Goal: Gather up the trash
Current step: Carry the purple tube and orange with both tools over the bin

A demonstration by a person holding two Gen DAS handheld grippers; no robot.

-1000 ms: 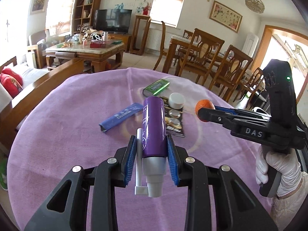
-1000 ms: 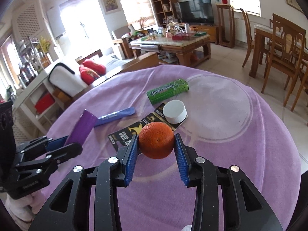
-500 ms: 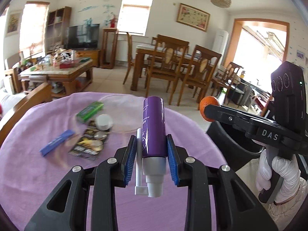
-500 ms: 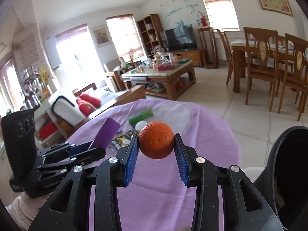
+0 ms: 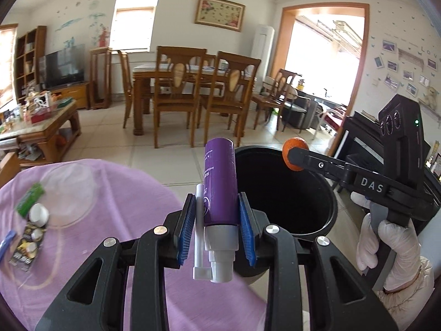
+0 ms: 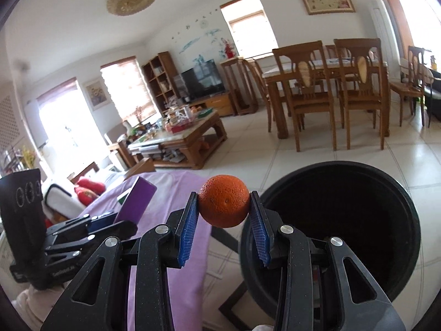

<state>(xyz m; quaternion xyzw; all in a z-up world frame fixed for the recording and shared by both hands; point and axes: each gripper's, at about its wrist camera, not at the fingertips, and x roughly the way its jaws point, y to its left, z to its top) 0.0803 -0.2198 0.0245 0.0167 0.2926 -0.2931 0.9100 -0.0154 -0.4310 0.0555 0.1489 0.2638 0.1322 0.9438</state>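
Observation:
My left gripper (image 5: 215, 207) is shut on a purple pump bottle (image 5: 219, 184) with a white pump head, held at the table's right edge beside the black trash bin (image 5: 328, 220). My right gripper (image 6: 223, 207) is shut on an orange (image 6: 223, 204) and holds it over the bin's near left rim (image 6: 410, 220). The orange also shows in the left wrist view (image 5: 295, 153), above the bin. The purple bottle shows in the right wrist view (image 6: 137, 201) at the left.
On the purple tablecloth (image 5: 110, 193) at the left lie a green gum pack (image 5: 29, 199), a white cap (image 5: 39, 214), a dark wrapper (image 5: 26, 248) and a blue packet (image 5: 5, 242). Wooden dining chairs (image 5: 179, 96) and a coffee table (image 5: 41, 127) stand beyond on the tiled floor.
Both grippers have swung right from over the table to the trash bin, each still holding its item. The bin has come fully into view.

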